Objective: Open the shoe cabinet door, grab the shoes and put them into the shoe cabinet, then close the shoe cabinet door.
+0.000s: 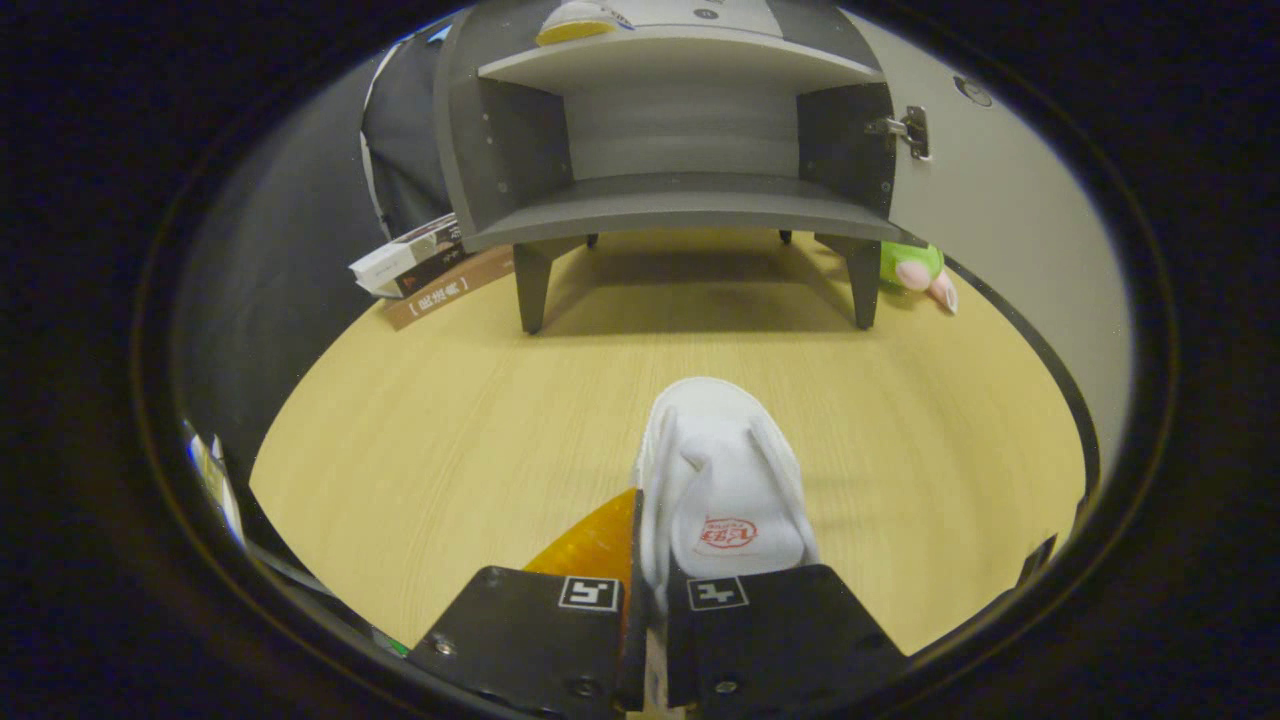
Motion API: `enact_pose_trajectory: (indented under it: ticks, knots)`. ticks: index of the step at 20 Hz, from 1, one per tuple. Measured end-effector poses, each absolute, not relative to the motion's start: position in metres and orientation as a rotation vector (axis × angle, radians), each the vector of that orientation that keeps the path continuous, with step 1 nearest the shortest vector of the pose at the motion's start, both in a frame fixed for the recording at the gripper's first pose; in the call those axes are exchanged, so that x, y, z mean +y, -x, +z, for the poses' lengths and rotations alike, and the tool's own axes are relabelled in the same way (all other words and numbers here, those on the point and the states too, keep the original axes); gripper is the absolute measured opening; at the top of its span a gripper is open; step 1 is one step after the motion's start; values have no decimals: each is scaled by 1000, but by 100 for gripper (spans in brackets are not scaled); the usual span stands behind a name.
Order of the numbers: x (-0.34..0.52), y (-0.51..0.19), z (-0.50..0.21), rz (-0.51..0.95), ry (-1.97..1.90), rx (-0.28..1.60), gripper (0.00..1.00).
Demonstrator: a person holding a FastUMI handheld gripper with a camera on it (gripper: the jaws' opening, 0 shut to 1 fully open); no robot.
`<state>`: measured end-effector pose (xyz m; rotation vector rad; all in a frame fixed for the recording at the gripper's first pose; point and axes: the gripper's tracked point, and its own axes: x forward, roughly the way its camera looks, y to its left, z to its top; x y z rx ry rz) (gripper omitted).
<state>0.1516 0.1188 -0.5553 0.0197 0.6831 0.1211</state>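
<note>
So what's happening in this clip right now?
A person's handheld tool has its fingers closed on the side wall of a white shoe, carrying it over the wooden floor toward the shoe cabinet. The cabinet door is already swung open to the right. Another shoe sits on the upper shelf; the lower shelf looks free. Books and a plush toy lie beside the cabinet.
</note>
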Motion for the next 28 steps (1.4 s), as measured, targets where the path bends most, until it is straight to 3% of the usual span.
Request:
enact_pose_trajectory:
  ticks: [5,15,28]
  knots:
    - [111,-144,-504,122,3,602,11]
    - [98,-168,-318,124,22,337,11]
    - [111,-298,-168,161,76,153,11]
